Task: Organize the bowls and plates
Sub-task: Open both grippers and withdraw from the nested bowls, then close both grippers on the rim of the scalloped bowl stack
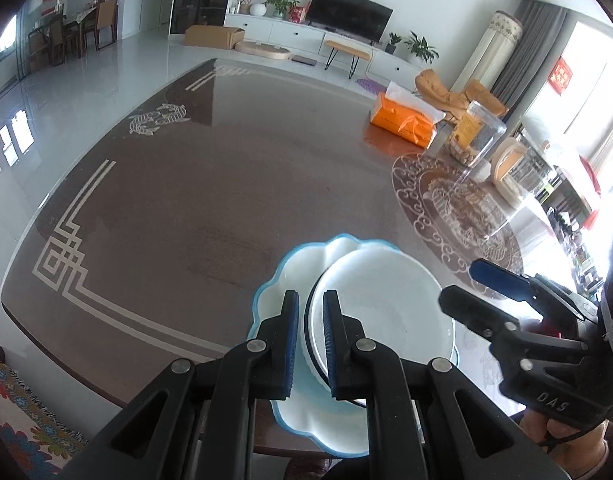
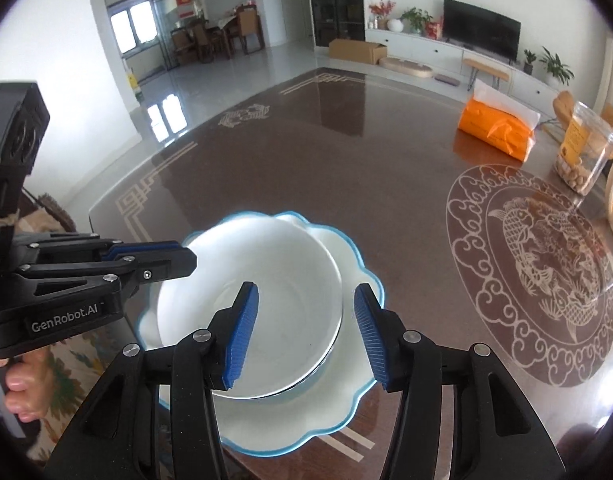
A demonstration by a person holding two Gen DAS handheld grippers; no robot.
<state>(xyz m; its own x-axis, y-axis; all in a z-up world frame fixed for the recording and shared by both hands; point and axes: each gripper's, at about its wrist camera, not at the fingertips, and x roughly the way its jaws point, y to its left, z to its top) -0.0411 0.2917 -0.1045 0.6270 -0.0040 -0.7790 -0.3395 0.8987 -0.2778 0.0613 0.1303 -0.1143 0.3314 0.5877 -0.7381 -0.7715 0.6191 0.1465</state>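
A white bowl sits on a scalloped white plate with a blue rim near the table's front edge. My left gripper has its blue pads on either side of the bowl's left rim, shut on it. My right gripper is open, its pads astride the bowl's right rim above the plate. The right gripper also shows in the left wrist view, and the left gripper shows at the left in the right wrist view.
The dark brown table has pale patterns. At the back right stand an orange tissue pack, a clear jar of snacks and a white kettle. A patterned sofa cover lies at the near left.
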